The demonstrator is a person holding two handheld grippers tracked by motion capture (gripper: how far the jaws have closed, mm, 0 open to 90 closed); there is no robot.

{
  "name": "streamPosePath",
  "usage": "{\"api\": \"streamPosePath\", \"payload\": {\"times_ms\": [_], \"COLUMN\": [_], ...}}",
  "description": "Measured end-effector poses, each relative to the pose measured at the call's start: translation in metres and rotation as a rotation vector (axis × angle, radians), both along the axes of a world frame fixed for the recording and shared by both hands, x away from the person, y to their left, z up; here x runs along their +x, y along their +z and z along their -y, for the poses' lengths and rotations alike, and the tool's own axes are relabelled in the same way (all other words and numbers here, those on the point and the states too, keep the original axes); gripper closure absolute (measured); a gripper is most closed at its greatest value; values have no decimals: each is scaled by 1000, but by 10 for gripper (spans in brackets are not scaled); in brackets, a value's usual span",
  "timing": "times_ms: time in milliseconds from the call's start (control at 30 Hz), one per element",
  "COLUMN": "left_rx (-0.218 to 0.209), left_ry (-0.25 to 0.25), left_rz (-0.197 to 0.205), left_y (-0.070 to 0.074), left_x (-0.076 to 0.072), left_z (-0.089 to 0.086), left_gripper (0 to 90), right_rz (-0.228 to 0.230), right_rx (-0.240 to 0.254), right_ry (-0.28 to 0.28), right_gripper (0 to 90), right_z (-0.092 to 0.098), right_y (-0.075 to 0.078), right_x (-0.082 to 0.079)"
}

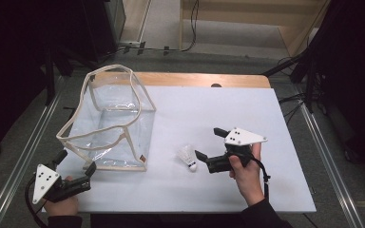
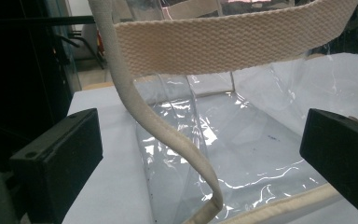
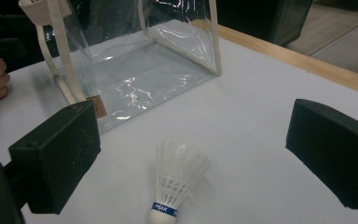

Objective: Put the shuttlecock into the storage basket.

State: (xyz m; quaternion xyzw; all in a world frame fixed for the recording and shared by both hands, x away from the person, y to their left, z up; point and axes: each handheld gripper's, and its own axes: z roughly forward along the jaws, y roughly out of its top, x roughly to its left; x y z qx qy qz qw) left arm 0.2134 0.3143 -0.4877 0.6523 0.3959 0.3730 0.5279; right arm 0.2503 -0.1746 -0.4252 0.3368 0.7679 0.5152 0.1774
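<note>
clear bag [image 1: 116, 126] x1, shuttlecock [image 1: 188, 157] x1

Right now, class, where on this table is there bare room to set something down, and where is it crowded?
Bare: the far right stretch of the white table, between the clear bag and the right edge, and the near strip between both tools. Crowded: the near left corner, where the left tool meets the bag, and around the shuttlecock by the right tool.

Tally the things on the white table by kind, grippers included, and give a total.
Clear plastic tote bag with cream webbing trim: 1
White feather shuttlecock with a blue band on its cork: 1
Black two-jaw grippers, hand-held, both open: 2, the left gripper at the bag's near edge, the right gripper by the shuttlecock
Total: 4
</note>
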Motion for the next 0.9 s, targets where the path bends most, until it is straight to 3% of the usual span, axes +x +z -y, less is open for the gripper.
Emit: {"api": "streamPosePath", "payload": {"times_ms": [900], "left_rx": [7], "left_ry": [-1], "left_rz": [1], "left_y": [0], "left_x": [0], "left_z": [1], "left_gripper": [0], "right_rz": [-153], "right_rx": [-94], "right_ry": [32], "right_gripper": [17], "right_z": [-22], "right_y": [-20], "right_x": [8]}}
